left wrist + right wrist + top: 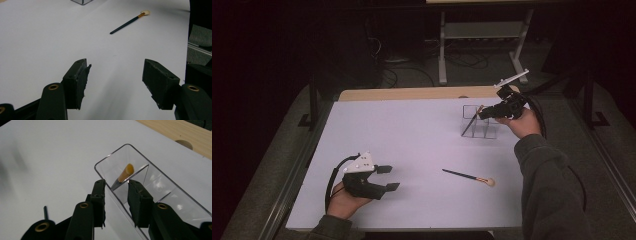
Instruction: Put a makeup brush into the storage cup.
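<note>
Slim brushes, a clear organiser, and where a grip is best taken

Nearest the left hand-held gripper [115,82], whose jaws stand wide apart with nothing between them, bare white surface [50,45] is seen; farther ahead and a little to its right lies the loose makeup brush [128,22], flat, thin dark handle toward the gripper and pale rounded head away. It is judged light and stiff, its smooth handle liable to roll or slip, its soft head easily deformed. A hold across the handle near the gold ferrule would likely be best, the pads closed gently

At the right hand-held gripper [116,195], the jaws are parted and straddle the near wall of the clear organiser [110,162]; no pad is seen pressing on anything. Just beyond the jaw tips, a second brush [125,173] leans tilted inside the end compartment, head upward. In the high view this brush [472,121] slants out of the organiser [479,129]. The organiser is judged thin-walled, light and slick, so it could be shifted by a careless nudge
</note>
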The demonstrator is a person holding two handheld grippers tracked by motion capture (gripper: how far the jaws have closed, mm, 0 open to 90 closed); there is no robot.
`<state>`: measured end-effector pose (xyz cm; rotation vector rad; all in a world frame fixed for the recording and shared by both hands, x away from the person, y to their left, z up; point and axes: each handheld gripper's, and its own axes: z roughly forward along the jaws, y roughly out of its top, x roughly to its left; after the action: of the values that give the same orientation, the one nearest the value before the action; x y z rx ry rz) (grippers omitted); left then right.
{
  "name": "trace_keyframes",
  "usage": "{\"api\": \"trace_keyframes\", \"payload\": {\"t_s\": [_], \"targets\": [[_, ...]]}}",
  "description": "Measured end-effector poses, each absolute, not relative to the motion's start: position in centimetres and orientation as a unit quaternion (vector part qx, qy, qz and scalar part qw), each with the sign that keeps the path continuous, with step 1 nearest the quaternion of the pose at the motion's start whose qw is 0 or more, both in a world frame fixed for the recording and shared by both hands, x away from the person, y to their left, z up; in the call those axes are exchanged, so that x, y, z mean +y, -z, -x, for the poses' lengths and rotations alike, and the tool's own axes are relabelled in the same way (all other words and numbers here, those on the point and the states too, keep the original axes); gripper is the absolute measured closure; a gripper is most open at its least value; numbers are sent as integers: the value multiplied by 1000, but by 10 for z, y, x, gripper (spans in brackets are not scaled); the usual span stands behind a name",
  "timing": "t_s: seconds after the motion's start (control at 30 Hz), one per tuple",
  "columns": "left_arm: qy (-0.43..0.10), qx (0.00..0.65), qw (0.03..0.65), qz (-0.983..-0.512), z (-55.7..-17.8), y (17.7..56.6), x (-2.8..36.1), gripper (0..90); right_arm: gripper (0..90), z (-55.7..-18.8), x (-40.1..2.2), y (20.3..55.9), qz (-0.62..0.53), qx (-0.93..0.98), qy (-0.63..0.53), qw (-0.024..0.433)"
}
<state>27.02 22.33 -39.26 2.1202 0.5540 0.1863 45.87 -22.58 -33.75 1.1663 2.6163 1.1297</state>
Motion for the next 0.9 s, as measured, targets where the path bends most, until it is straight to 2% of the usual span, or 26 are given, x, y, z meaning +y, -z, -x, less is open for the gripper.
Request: {"api": "trace_keyframes", "payload": {"t_s": [0.9], "targets": [[-74, 232, 455, -856, -271, 393, 225, 352, 544, -428, -231, 336, -361, 849, -385, 33]]}}
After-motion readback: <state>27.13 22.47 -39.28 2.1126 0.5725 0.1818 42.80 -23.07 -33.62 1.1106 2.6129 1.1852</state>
